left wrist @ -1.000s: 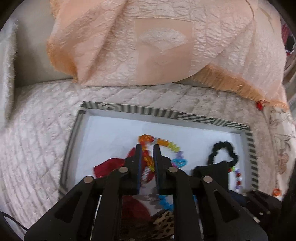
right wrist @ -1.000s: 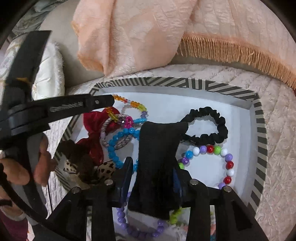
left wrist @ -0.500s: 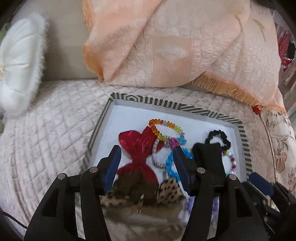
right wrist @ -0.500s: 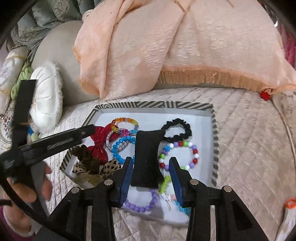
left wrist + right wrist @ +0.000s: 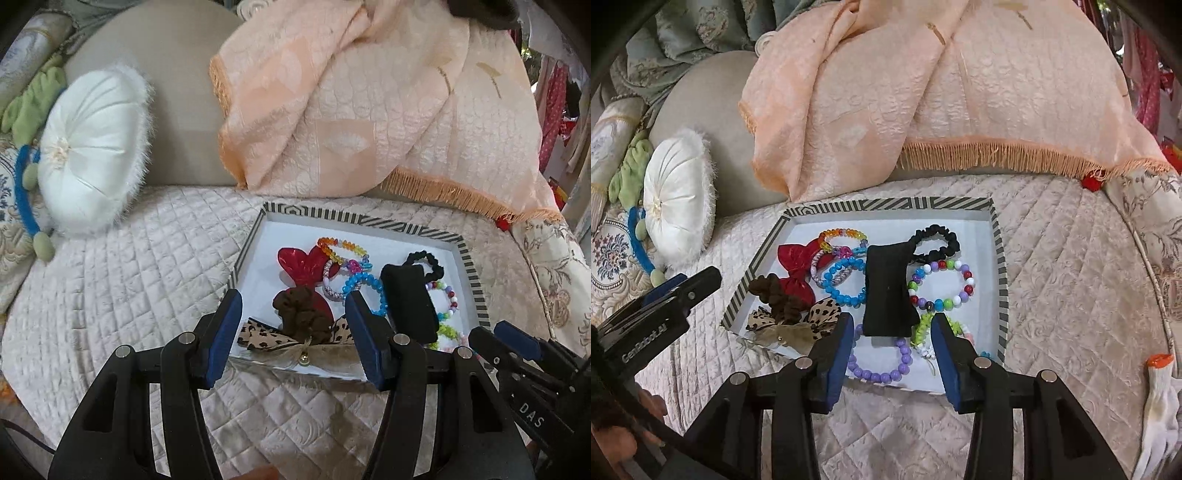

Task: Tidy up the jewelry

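A striped-rim tray (image 5: 1001, 258) (image 5: 474, 273) lies on the quilted sofa seat. In it are a black pouch (image 5: 888, 290) (image 5: 408, 301), a red bow (image 5: 794, 269) (image 5: 304, 269), a brown scrunchie (image 5: 775, 295) (image 5: 303, 319), a leopard bow (image 5: 820, 314), a blue bead bracelet (image 5: 844, 282), a rainbow bracelet (image 5: 842, 234), a multicolour bead bracelet (image 5: 942, 286), a black scrunchie (image 5: 936, 240) and a purple bracelet (image 5: 879, 367). My left gripper (image 5: 291, 306) is open and empty above the tray's near left part. My right gripper (image 5: 890, 332) is open and empty above the near edge.
A peach fringed throw (image 5: 923, 92) drapes the sofa back behind the tray. A white round cushion (image 5: 677, 203) and a blue-green toy (image 5: 639, 243) lie to the left. A white glove (image 5: 1160, 398) lies at the right. My left gripper (image 5: 657, 306) shows in the right wrist view.
Both grippers have pulled back and up from the tray. The left gripper went from shut among the bracelets to wide open. The right jaws, first around the black pouch, are now clear of it.
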Available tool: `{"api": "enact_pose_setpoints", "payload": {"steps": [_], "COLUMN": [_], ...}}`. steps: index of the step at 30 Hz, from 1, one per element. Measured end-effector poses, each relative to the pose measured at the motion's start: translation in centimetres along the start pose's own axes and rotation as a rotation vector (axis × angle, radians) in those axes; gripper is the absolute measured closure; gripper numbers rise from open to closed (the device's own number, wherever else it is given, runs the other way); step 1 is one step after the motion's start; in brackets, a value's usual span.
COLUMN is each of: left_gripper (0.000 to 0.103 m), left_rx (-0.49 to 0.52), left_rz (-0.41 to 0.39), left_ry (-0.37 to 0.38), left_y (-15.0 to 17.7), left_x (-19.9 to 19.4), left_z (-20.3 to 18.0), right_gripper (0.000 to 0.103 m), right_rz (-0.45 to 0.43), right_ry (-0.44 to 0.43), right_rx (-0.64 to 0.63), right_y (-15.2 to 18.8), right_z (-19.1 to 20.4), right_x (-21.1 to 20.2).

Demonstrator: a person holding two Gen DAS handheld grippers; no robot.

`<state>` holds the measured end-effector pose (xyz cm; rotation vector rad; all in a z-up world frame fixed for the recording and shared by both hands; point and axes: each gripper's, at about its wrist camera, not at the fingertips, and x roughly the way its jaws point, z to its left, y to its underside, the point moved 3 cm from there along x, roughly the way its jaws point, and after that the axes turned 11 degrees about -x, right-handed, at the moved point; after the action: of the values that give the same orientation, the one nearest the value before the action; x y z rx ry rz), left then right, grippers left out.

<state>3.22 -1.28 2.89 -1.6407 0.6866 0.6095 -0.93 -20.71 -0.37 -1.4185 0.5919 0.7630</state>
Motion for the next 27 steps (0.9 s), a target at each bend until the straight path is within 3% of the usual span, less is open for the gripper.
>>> {"api": "enact_pose_setpoints", "payload": {"steps": [6, 27], "left_gripper": [0.045, 0.045], "left_rx": [-0.005, 0.003], "left_rz": [-0.038, -0.066], "left_ry": [0.003, 0.007], "left_y": [0.4, 1.1], "left_x": [-2.0, -3.9], "left_z": [0.1, -0.4], "right_gripper": [0.046, 0.043], "right_rz": [-0.053, -0.069], "right_ry": [0.017, 0.039], "right_rx": [-0.023, -0.042], "right_y": [-0.5, -0.4], "right_z": [0.7, 1.0], "right_x": [-2.3, -4.1]}}
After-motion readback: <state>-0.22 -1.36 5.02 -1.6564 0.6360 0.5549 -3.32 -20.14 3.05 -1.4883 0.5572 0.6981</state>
